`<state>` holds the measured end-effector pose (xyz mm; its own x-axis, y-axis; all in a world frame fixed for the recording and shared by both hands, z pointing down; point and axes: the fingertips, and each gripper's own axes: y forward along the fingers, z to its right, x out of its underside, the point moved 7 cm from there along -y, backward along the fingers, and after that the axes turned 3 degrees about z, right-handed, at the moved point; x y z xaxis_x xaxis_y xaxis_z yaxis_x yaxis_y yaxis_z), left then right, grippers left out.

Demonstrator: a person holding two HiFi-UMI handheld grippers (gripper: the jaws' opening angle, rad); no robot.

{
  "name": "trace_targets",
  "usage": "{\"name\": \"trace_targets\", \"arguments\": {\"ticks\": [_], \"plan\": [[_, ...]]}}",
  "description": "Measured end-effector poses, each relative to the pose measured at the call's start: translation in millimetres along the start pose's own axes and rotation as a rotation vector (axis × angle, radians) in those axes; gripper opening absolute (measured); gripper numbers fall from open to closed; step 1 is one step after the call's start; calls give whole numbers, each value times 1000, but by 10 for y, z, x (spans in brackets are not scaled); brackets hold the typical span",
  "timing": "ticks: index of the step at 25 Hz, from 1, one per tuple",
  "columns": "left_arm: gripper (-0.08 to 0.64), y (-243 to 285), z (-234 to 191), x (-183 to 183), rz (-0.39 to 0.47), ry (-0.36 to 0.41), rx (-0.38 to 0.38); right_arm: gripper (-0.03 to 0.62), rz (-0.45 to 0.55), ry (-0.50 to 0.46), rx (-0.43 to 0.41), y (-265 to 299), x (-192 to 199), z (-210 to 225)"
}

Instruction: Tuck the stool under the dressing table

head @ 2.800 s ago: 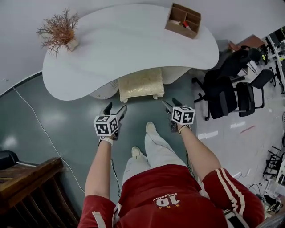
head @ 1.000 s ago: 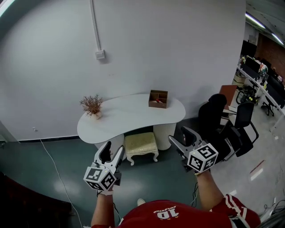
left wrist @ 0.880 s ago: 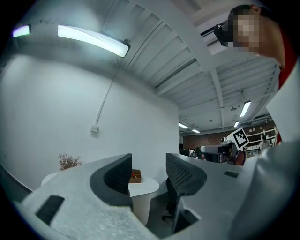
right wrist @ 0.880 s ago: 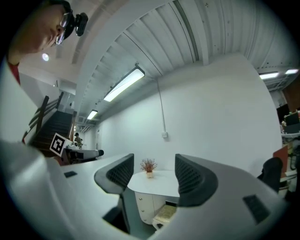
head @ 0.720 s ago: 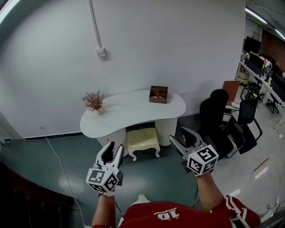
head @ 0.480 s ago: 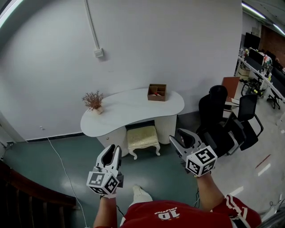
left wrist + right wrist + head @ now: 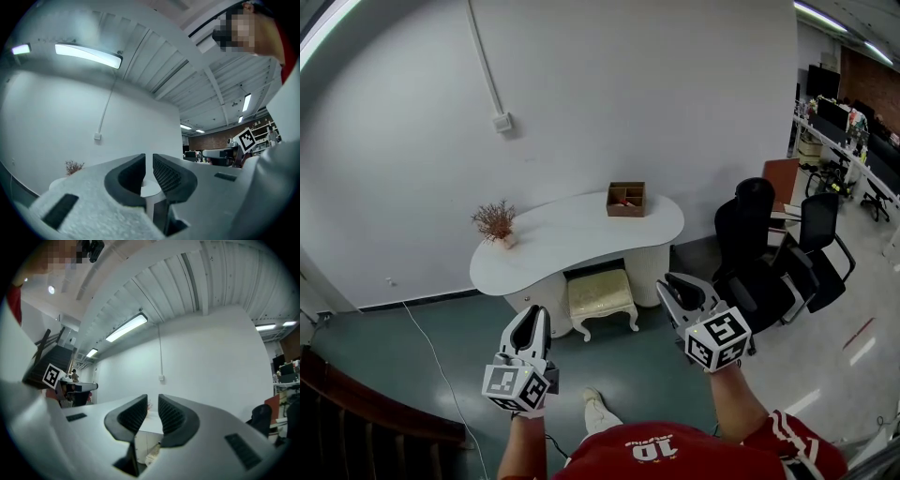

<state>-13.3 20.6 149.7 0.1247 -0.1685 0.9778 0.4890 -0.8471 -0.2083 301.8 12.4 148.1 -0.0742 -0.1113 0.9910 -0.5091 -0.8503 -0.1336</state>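
Left gripper (image 7: 148, 163) jaws all but pressed together, right gripper (image 7: 153, 401) jaws a narrow slit apart, both having just been closing on nothing, low in the head view. Mid-frame and well apart from them, the stool (image 7: 600, 292) sits in the kneehole of the dressing table (image 7: 572, 234), its seat partly showing. The tucking looks done, with little apparently left

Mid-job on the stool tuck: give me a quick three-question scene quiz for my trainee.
1. Multiple choice: what sits at the right end of the dressing table? A) wooden box B) mirror C) lamp
2. True or false: the stool lies tipped on its side.
3. Short answer: what stands at the table's left end?
Key: 1 A. 2 False: it stands upright on its legs at the table's front. 3 A dried plant.
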Motion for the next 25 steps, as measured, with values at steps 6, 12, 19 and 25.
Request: {"name": "trace_targets", "arguments": {"ticks": [6,12,19,25], "plan": [[29,-63,35,16,11,-4,-4,3,8,29,-3,-72,16,-42],[28,-113,68,59,9,5,4,3,17,16,6,-112,10,-80],[28,-161,98,62,9,4,3,2,22,11,18,-137,-12,-86],[28,-189,124,72,-1,29,-1,2,26,23,5,-156,-29,-106]]}}
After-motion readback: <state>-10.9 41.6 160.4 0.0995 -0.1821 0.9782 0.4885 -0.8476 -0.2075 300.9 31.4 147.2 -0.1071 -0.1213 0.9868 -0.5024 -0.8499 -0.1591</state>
